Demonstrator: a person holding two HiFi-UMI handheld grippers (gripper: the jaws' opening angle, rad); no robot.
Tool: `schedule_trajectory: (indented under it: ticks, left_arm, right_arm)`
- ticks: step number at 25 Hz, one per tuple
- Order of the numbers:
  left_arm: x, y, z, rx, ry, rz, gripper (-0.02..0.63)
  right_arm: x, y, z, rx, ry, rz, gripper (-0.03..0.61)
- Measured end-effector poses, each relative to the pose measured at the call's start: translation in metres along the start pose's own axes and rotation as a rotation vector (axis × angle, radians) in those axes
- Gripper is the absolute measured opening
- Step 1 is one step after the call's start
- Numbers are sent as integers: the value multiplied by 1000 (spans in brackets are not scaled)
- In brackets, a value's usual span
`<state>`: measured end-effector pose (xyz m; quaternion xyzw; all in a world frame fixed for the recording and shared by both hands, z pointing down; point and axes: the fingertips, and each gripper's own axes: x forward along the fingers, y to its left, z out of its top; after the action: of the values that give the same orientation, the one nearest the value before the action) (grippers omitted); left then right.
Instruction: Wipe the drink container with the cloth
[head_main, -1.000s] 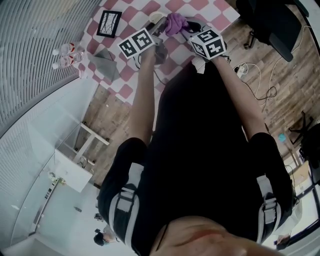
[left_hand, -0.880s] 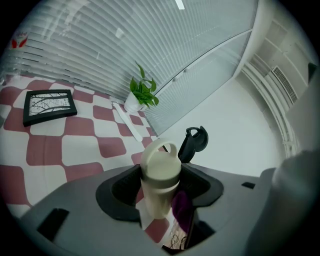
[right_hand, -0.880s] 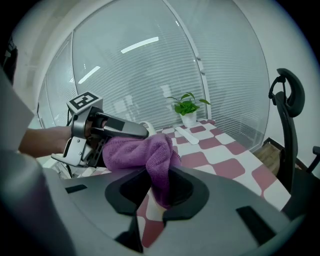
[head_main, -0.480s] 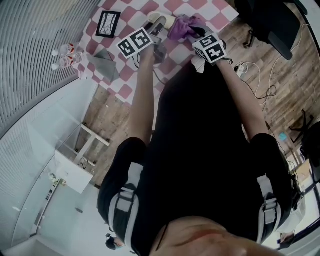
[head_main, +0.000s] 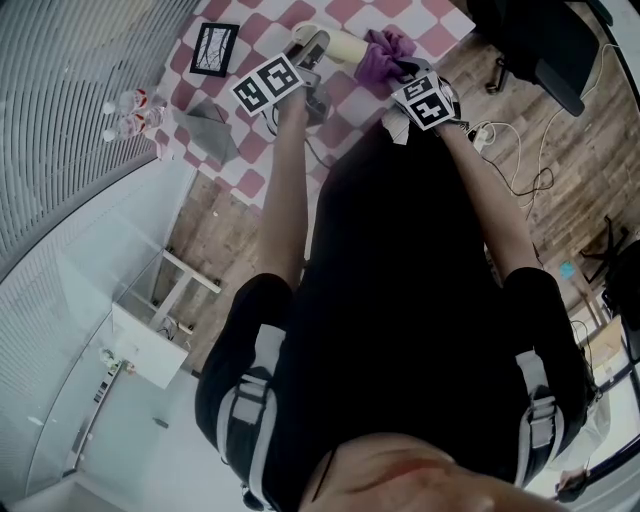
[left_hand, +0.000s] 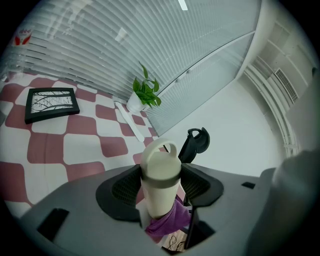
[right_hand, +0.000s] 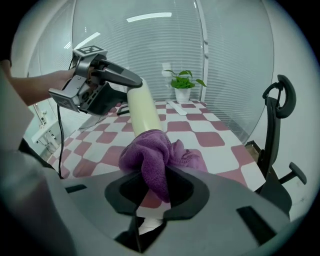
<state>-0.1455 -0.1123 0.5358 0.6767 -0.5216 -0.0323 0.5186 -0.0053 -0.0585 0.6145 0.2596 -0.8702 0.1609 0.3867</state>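
Checkered table (right_hand: 210, 135) below. Left gripper (left_hand: 160, 192) clamped on cream bottle (right_hand: 142, 107), held mid-air; right gripper (right_hand: 156, 190) pinching purple cloth (right_hand: 150, 155) against bottle base. Tip: steady bottle, firm strokes along body.

The checkered table (head_main: 265, 25) is viewed steeply from overhead in the head view, while the bottle (left_hand: 160, 190) and cloth (right_hand: 147, 157) are shared close-up by both gripper views.

container (right_hand: 142, 107) base: hidden by cloth (right_hand: 150, 155) | table (head_main: 250, 182): cut off at top (head view) | clear bottles (head_main: 130, 98): maybe two
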Motion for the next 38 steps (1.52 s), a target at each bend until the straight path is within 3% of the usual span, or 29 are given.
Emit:
schedule_trajectory:
  ticks: [9, 17, 24, 33, 38]
  left_arm:
    - [0, 1, 0, -9, 0, 0, 270]
    - [-2, 3, -2, 1, 8, -20, 270]
    - [-6, -8, -9, 112, 5, -87, 270]
    - [-14, -11, -14, 205, 35, -155, 270]
    - [-18, -16, -22, 301, 33, -207, 270]
  right_arm:
    - [2, -13, -21, 8, 92, -67, 103]
    - [3, -8, 7, 51, -14, -38, 103]
    - [-2, -7, 37, 96, -83, 17, 103]
    - [-5, 1, 77, 69, -133, 69, 103]
    - [-11, 7, 99, 50, -173, 97, 103]
